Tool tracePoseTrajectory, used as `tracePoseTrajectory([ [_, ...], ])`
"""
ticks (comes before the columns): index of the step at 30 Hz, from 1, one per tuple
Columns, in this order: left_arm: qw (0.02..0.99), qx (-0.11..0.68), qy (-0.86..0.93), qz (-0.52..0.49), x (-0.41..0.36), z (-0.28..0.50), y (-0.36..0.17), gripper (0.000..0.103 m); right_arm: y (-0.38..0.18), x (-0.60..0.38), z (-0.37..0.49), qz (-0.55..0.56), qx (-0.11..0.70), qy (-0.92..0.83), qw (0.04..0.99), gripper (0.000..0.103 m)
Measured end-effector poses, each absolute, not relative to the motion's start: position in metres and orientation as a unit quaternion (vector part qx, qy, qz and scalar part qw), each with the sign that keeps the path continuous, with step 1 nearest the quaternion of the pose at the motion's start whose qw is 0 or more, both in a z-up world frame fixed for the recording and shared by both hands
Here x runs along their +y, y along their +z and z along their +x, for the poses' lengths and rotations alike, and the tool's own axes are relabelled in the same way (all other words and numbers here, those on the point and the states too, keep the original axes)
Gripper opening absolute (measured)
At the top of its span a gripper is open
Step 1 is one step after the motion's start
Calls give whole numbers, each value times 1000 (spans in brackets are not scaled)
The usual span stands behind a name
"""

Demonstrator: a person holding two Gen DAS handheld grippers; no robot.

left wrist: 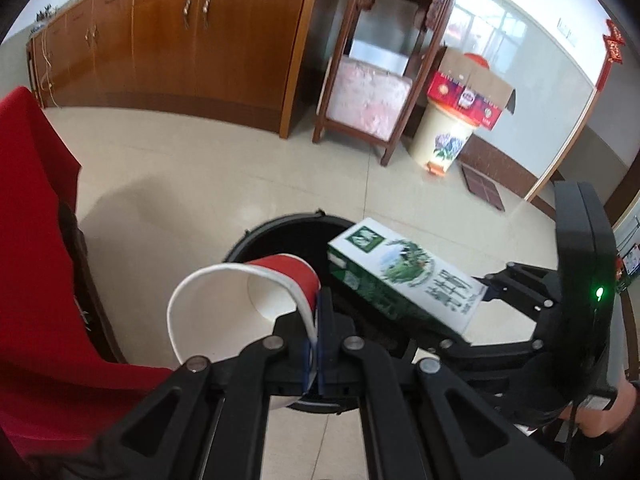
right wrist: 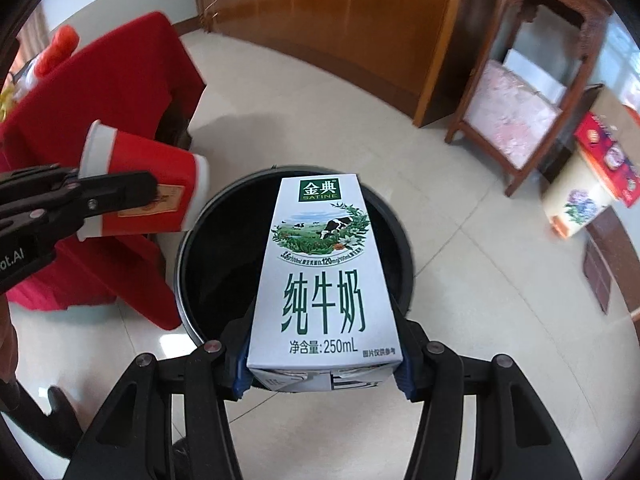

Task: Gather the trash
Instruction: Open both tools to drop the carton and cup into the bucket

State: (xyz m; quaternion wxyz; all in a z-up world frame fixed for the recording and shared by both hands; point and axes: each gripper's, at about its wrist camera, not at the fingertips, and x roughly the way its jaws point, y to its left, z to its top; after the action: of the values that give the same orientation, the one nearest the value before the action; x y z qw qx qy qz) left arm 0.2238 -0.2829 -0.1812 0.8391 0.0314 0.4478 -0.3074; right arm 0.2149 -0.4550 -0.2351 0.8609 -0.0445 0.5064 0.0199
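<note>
My left gripper [left wrist: 318, 312] is shut on the rim of a red paper cup [left wrist: 240, 300], which lies on its side with its white inside facing the camera. The cup [right wrist: 148, 192] and the left gripper [right wrist: 148, 190] also show at the left of the right wrist view, just beside a black round bin [right wrist: 208, 280]. My right gripper [right wrist: 322, 320] is shut on a white and green milk carton [right wrist: 320, 280], held over the bin's mouth. In the left wrist view the carton [left wrist: 404, 276] hangs above the bin [left wrist: 288, 232], with the right gripper [left wrist: 486, 292] behind it.
A table draped in red cloth [right wrist: 100, 92] stands left of the bin. Wooden cabinets [left wrist: 180, 40] line the back wall. A carved wooden chair [left wrist: 380, 80] and a cream flowered pail [left wrist: 440, 140] with a cardboard box [left wrist: 472, 92] on top stand to the right. The floor is beige tile.
</note>
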Motion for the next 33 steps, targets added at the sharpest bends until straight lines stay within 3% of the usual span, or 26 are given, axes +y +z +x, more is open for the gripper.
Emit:
tracePoseTrajectory([
  [3,824,471,-314,32,-296,230,-201,9,-260,-456,228,-48,524,38,850,58],
  [4,823,476,-307,33,-296,233,-204,30,-269,-455,232,-57,531,41,845,62],
  [5,826,482,-291,34,-295,234,-209,65,-280,-454,234,-81,535,27,840,70],
  [6,832,479,-277,36,-292,233,-209,75,-287,-454,235,-96,537,11,838,86],
  [10,854,465,-229,44,-273,230,-209,95,-298,-466,238,-93,548,-18,831,92],
  [19,869,456,-185,56,-248,221,-193,103,-272,-496,232,-41,534,-102,838,103],
  [33,894,415,-156,58,-215,201,-144,103,-189,-465,189,-1,440,-144,886,103],
])
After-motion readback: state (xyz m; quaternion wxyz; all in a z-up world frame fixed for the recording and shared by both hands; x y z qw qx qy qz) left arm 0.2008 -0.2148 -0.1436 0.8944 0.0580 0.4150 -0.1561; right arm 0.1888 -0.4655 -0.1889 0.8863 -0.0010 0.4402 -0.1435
